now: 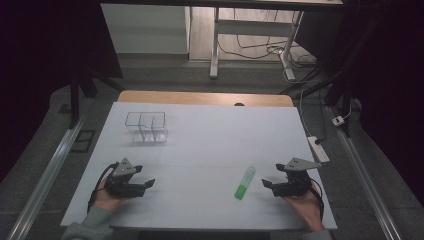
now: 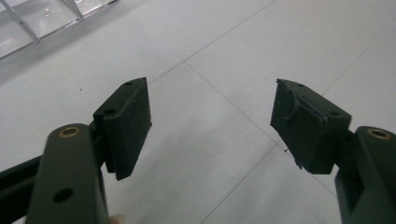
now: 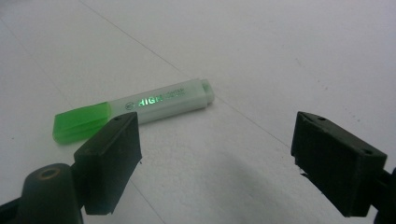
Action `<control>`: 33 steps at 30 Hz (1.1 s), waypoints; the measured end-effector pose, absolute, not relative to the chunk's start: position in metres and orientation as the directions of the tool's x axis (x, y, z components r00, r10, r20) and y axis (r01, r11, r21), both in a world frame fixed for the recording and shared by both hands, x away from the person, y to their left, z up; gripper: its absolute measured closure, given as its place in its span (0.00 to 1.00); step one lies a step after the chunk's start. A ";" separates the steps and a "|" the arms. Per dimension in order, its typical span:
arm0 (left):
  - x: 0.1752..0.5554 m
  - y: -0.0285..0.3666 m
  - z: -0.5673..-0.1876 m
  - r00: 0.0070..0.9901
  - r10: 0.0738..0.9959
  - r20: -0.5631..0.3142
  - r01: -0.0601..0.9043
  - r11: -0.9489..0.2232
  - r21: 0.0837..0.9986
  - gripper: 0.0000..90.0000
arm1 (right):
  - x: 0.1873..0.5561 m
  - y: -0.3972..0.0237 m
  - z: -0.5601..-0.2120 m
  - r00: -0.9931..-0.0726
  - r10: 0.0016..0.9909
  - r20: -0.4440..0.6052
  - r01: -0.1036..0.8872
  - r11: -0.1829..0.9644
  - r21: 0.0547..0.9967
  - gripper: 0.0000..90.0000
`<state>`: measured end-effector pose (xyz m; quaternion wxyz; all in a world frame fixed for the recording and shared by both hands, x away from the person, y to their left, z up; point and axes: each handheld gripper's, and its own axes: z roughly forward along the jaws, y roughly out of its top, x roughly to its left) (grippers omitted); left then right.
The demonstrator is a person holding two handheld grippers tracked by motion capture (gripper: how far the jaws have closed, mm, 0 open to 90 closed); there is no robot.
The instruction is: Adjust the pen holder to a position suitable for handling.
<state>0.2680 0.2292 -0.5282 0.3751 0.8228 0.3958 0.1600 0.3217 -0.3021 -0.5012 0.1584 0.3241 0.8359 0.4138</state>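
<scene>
A green highlighter (image 1: 245,183) lies flat on the white table (image 1: 210,135), towards the near right part of the surface, with its translucent green cap pointing at the person's edge and its pale grey-green barrel slanting away and slightly rightward. The right gripper (image 1: 268,184) rests low over the table just to the right of the highlighter, held in the person's right hand (image 1: 305,206), its jaws spread wide with nothing between them and pointing leftward at the marker's cap end; a narrow strip of bare table separates the nearer jaw tip from the pen, so the two are near but not touching. In the right gripper view the highlighter (image 3: 135,110) lies crosswise beyond the jaws, shifted to the left of the gap, its green cap partly behind the top of the left jaw and its barrel, printed with lettering that begins "HIGH", reaching towards the middle of the gap. The left gripper (image 1: 149,184) sits on the near left part of the table in the person's left hand (image 1: 106,199), well apart from the highlighter, jaws likewise spread and empty, over bare white surface crossed by thin seam lines. A clear plastic organiser (image 1: 146,127) with compartments stands farther back on the left, and its corner appears at the upper left of the left gripper view (image 2: 42,18).
</scene>
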 end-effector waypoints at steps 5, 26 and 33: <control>0.266 0.230 -0.527 0.626 0.780 -0.029 0.531 -0.399 0.747 0.32 | 0.322 -0.302 -0.502 -0.744 0.668 -0.002 0.404 0.452 0.795 0.18; 0.294 0.243 -0.502 0.554 0.832 -0.041 0.576 -0.347 0.740 0.32 | 0.317 -0.309 -0.503 -0.734 0.679 0.023 0.405 0.410 0.817 0.19; 0.304 0.249 -0.501 0.538 0.841 -0.056 0.590 -0.328 0.738 0.33 | 0.318 -0.311 -0.503 -0.724 0.690 0.017 0.409 0.409 0.816 0.19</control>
